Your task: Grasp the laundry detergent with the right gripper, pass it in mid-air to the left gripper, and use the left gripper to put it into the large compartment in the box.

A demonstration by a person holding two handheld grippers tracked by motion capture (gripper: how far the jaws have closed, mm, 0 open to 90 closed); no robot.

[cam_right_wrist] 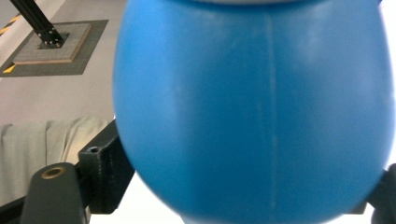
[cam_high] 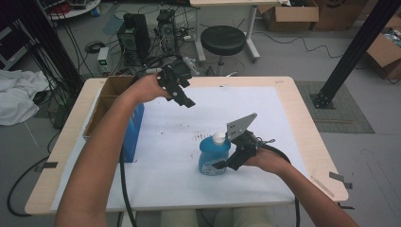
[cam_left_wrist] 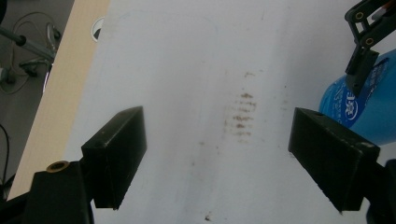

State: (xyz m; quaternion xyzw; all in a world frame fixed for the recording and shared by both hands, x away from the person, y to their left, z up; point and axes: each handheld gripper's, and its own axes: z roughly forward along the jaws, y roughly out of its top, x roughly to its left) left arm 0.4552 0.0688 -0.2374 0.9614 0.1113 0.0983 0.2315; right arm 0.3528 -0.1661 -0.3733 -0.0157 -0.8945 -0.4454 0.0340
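A round blue bottle (cam_high: 211,158) with a white cap (cam_high: 219,138) stands upright on the white mat (cam_high: 165,184), right of the middle. My right gripper (cam_high: 226,159) reaches it from the right, its jaws against both sides of the body. In the right gripper view the blue bottle (cam_right_wrist: 252,107) bulges between the two jaws of my right gripper (cam_right_wrist: 247,170), touching each. My left gripper (cam_high: 187,94) hangs above the mat's far left part, open with nothing between its fingers. The left gripper view looks down past my left gripper (cam_left_wrist: 219,135) onto bare mat, with the bottle (cam_left_wrist: 369,112) at the right edge.
An open cardboard box (cam_high: 106,97) stands at the table's left edge with a blue panel (cam_high: 135,132) against it. Brown smudges (cam_left_wrist: 243,114) mark the mat. Beyond the table are a black stool (cam_high: 223,40) and computer cases (cam_high: 135,35) with cables on the floor.
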